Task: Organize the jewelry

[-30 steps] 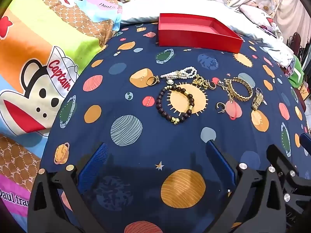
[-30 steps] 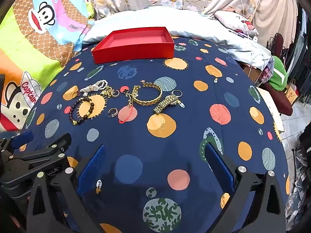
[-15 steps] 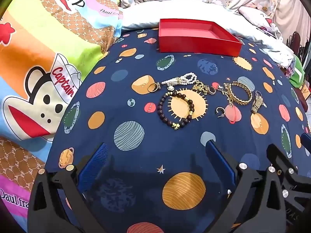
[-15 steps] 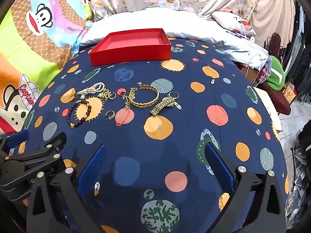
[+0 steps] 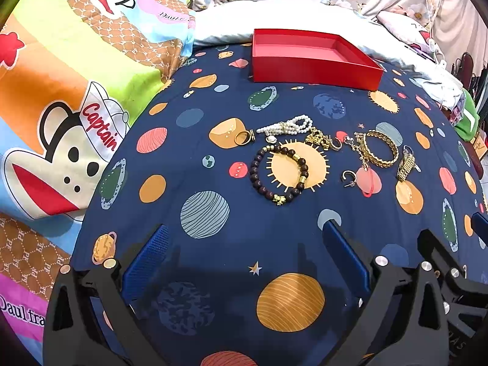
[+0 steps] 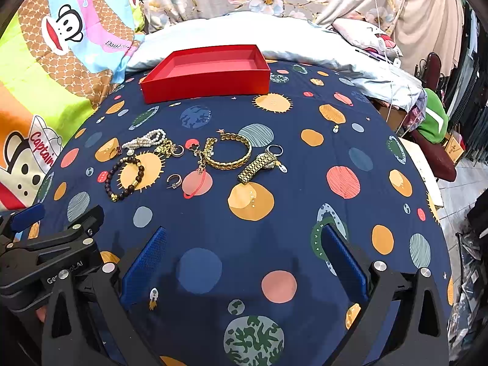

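Both tools hover over the navy planet-print bedspread (image 5: 213,244), short of the jewelry; nothing is picked yet, so I judge this the approach before the first grasp.

Left gripper (image 5: 244,256): blue pads spread wide, nothing between them. Right gripper (image 6: 241,256): same, wide apart and empty.

Jewelry lies in a loose row mid-spread. Nearest my left tool is the dark wooden bead bracelet with gold charms (image 5: 279,172); just beyond it are the white pearl strand (image 5: 286,126) and the plain gold ring (image 5: 242,137). Nearer my right tool are the wide gold chain bangle (image 6: 231,152) and the gold link watch (image 6: 259,163). A small hoop earring (image 6: 174,180) sits between the groups, though I cannot tell its make at this size.

The shallow red cardboard tray (image 6: 207,84) stands beyond the row, empty, well apart from the pieces.

Next move, as I judge it: lower the left tool around the bead bracelet's near arc, close gently, then carry it to the tray.
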